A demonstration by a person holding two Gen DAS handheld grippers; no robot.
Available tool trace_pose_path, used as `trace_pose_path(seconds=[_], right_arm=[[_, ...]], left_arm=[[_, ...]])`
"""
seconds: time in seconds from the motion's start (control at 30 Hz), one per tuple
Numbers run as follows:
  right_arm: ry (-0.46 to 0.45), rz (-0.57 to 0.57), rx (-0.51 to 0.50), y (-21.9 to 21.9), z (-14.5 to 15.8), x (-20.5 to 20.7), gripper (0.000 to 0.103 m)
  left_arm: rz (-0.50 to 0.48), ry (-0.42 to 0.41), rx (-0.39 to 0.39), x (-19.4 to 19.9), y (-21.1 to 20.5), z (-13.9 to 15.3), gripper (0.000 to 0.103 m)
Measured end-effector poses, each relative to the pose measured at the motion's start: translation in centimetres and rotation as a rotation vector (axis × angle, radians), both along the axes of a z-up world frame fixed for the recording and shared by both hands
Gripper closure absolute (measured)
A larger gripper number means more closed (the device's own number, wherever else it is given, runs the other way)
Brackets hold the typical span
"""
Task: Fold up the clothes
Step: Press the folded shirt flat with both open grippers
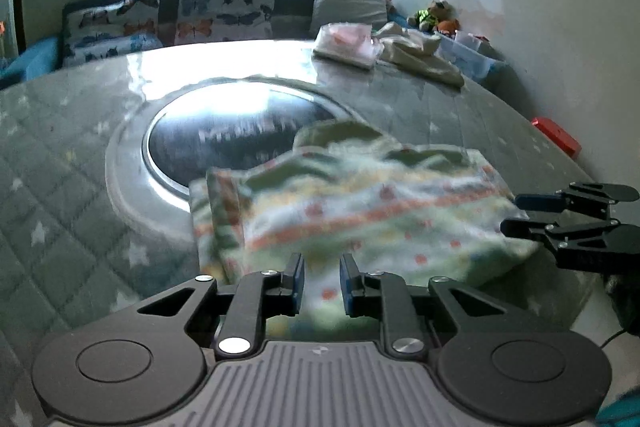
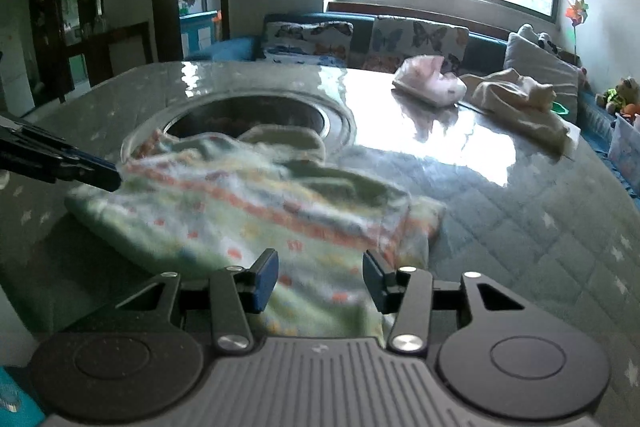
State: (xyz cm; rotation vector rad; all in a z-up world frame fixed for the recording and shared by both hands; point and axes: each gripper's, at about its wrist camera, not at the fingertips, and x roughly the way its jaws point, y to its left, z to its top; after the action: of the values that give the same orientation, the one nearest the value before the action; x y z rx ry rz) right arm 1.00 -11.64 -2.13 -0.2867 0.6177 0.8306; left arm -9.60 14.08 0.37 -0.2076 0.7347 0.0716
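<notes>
Both grippers pinch the near edge of the green patterned garment (image 1: 360, 211), left gripper (image 1: 322, 281) narrowly and right gripper (image 2: 320, 281) on a thicker bunch, lying on the quilted table (image 1: 80, 167) beside its round recess (image 1: 224, 131); no writing is legible.

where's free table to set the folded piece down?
Free: quilted table cover left of the round inset, and the stretch between the green garment and the beige cloth. Crowded: far corner, pink folded pile beside the beige cloth.
</notes>
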Motion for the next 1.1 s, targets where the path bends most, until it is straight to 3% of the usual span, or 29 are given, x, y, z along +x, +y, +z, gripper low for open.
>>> trace_pose_path(seconds=[0.3, 0.8, 1.1], right_arm=[[0.070, -0.007, 0.028, 2.1, -1.1, 4.1, 0.056], [0.051, -0.077, 0.000, 2.5, -1.5, 7.9, 0.052], [0.061, -0.008, 0.050, 3.4, -0.4, 5.0, 0.039]], left_arm=[[0.105, 0.047, -0.021, 4.4, 4.2, -1.2, 0.082], [0.147, 0.078, -0.017, 5.3, 5.8, -2.0, 0.081], [0.150, 0.086, -0.019, 5.0, 4.3, -1.4, 0.055]])
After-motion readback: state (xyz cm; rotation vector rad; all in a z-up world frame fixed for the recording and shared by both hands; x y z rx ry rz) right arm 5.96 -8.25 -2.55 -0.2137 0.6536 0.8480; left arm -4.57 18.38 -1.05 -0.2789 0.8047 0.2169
